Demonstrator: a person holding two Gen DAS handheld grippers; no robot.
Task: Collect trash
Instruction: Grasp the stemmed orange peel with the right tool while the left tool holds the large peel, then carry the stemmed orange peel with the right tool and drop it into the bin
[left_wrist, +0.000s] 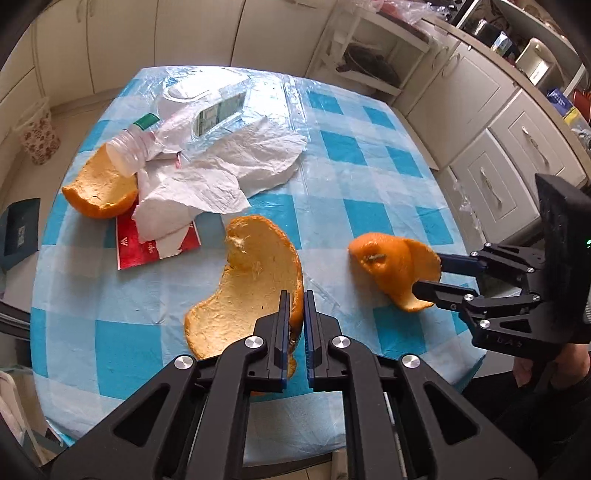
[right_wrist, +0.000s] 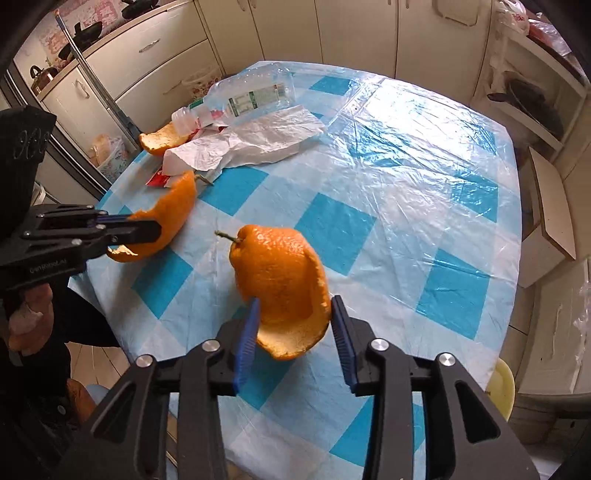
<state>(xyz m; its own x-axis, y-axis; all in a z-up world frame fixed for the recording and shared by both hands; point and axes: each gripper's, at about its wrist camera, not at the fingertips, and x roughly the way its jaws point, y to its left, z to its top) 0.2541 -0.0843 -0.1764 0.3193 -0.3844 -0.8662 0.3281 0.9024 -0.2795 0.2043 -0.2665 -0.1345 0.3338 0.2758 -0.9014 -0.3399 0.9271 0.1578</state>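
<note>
My left gripper (left_wrist: 295, 299) is shut on the rim of a large curved orange peel (left_wrist: 251, 288) near the table's front; the right wrist view shows that gripper (right_wrist: 155, 230) and peel (right_wrist: 173, 214) at the left. My right gripper (right_wrist: 295, 304) straddles a stemmed orange peel (right_wrist: 280, 273), and both pads lie against its sides. That pair, the right gripper (left_wrist: 428, 271) and the stemmed peel (left_wrist: 391, 266), is also at the right of the left wrist view. A third peel (left_wrist: 99, 184) lies at the far left beside a small bottle (left_wrist: 136, 147), crumpled white paper (left_wrist: 229, 166), a crushed labelled bottle (left_wrist: 221, 110) and a red packet (left_wrist: 147, 251).
The table (left_wrist: 369, 184) has a blue-checked cloth under clear plastic. A floral bin (left_wrist: 38, 136) stands on the floor beyond its far left corner. Cabinets (left_wrist: 491, 155) line the right side and a shelf unit (left_wrist: 369, 62) stands behind. A yellow stool (right_wrist: 502, 384) sits by the near right edge.
</note>
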